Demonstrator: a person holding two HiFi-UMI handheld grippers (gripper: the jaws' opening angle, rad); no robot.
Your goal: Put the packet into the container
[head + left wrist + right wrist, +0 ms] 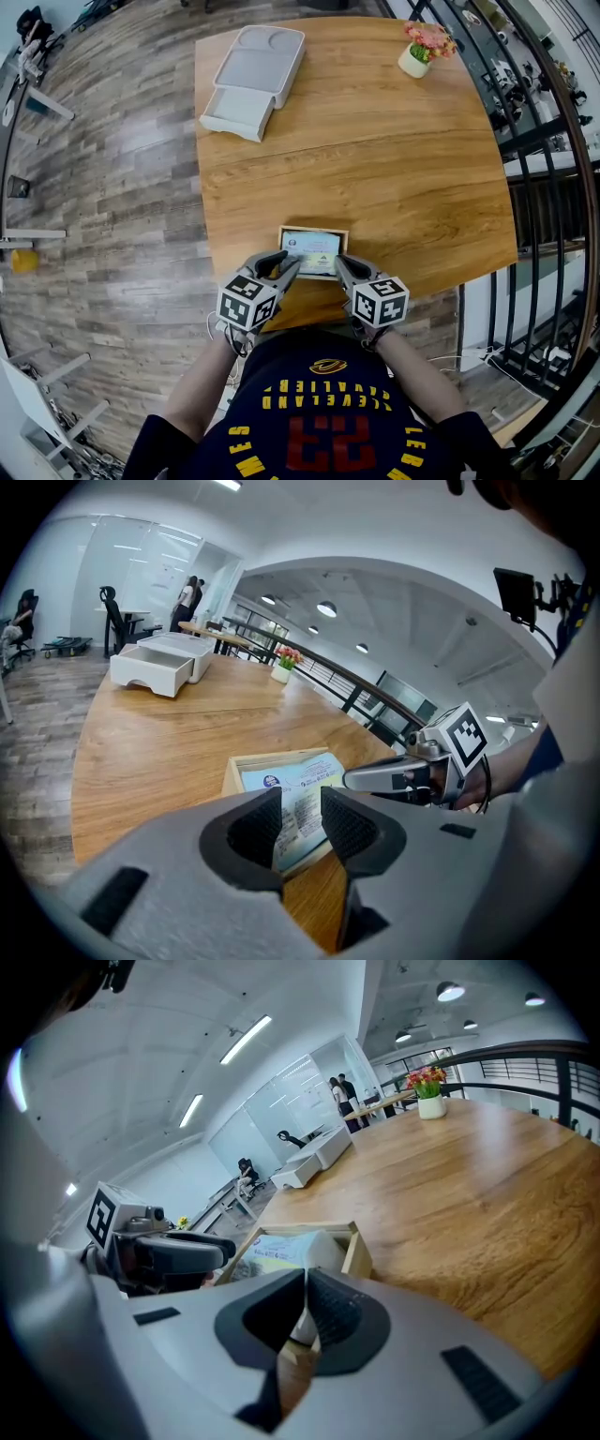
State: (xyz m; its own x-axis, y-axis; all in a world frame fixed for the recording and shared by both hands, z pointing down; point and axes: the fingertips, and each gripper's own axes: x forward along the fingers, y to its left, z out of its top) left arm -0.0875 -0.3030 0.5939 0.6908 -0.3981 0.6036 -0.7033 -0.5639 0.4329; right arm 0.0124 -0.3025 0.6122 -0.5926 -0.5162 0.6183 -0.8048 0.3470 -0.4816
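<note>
A small wooden container point(314, 229) sits near the table's front edge with a pale blue and white printed packet point(311, 251) lying in it. My left gripper point(289, 265) is at the container's front left corner. In the left gripper view its jaws point(300, 822) stand apart, and the packet point(291, 778) shows through the gap without being pinched. My right gripper point(341, 265) is at the front right corner. In the right gripper view it point(305, 1312) is shut on the packet's raised white edge point(319, 1252), beside the container wall point(358, 1251).
A white drawer box point(253, 80) stands at the table's far left and a small flower pot point(417, 56) at the far right. A black railing point(544, 187) runs along the right. The table's front edge is just under my grippers, against the person's body.
</note>
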